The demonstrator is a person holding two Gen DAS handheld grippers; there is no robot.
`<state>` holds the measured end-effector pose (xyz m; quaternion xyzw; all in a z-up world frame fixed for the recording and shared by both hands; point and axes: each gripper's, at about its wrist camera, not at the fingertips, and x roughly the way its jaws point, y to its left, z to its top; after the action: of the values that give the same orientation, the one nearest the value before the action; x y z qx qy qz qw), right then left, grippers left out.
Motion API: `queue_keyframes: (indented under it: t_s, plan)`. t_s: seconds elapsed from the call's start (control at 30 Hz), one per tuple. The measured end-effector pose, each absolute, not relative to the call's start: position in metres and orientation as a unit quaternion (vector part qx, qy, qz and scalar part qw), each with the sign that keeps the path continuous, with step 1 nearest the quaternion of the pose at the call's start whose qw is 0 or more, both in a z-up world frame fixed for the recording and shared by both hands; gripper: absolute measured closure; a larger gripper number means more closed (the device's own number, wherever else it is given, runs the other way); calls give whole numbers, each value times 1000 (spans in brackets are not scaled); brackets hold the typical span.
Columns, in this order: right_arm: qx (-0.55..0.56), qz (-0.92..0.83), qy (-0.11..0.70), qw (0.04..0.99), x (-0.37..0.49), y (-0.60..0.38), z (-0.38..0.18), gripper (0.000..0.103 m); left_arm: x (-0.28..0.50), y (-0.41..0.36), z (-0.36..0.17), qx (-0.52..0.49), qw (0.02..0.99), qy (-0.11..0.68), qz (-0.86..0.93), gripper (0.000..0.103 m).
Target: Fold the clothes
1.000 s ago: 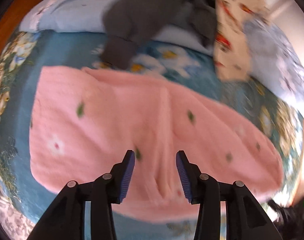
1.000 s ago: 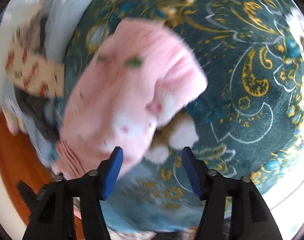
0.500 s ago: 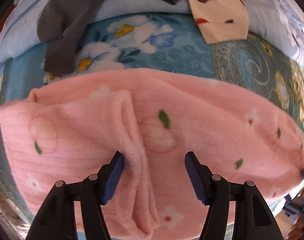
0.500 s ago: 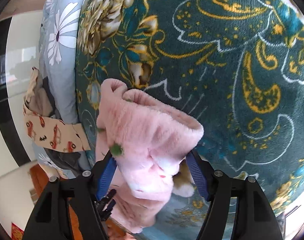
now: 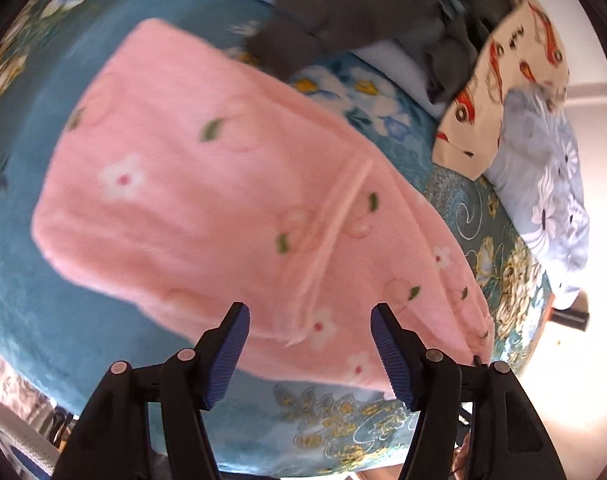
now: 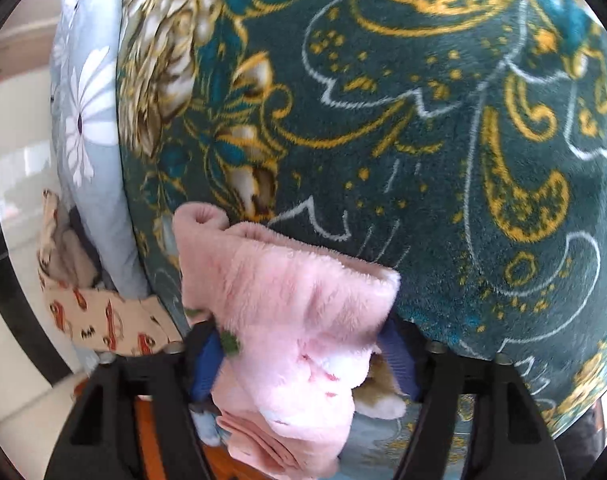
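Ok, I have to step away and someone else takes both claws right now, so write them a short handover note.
Left claw: open, holding nothing, above the near edge of the pink fleece garment.
Right claw: its blue pads sit either side of a bunched end of the same garment; it looks gripped.
Garment lies flat and doubled on the blue floral blanket.
A grey garment and a cartoon-print piece lie behind, not folded.
Left to do: finish the pink fold, then the others.
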<state>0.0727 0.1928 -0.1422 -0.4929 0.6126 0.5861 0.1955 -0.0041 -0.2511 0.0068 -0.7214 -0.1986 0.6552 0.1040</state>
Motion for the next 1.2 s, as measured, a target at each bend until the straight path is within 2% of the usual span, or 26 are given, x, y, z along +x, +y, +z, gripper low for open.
queue_keyframes:
  t_s: [0.1,0.33,0.47,0.63,0.77,1.03,1.13,1.2]
  plan:
    - [-497,633,566,179,58,176,-112,62,0,-278,10,-719,94,-217,653,36]
    - [-497,731,447,138,23,135,-41,65,-7,-344,5,-713,88,-270,642,36]
    - [-497,792,352,50,-1,48,18,65,-16,-379,3,-712,93,-282,637,36]
    - [-499,823,265,-55,-19,-83,55,65,-29,-437,7,-698,88,-298,645,36]
    - [-527,810,227,-117,-35,-186,41,65,-35,-479,4,-689,76,-317,647,36]
    - [-622,759,100,-164,-26,-341,-43,64,-31,-540,-15,-687,56,-341,639,36]
    - [-637,750,61,-167,-18,-358,-56,59,-28,-551,-23,-690,54,-347,632,36]
    - [-646,744,37,-168,-13,-367,-64,49,-28,-554,-29,-692,53,-353,628,36]
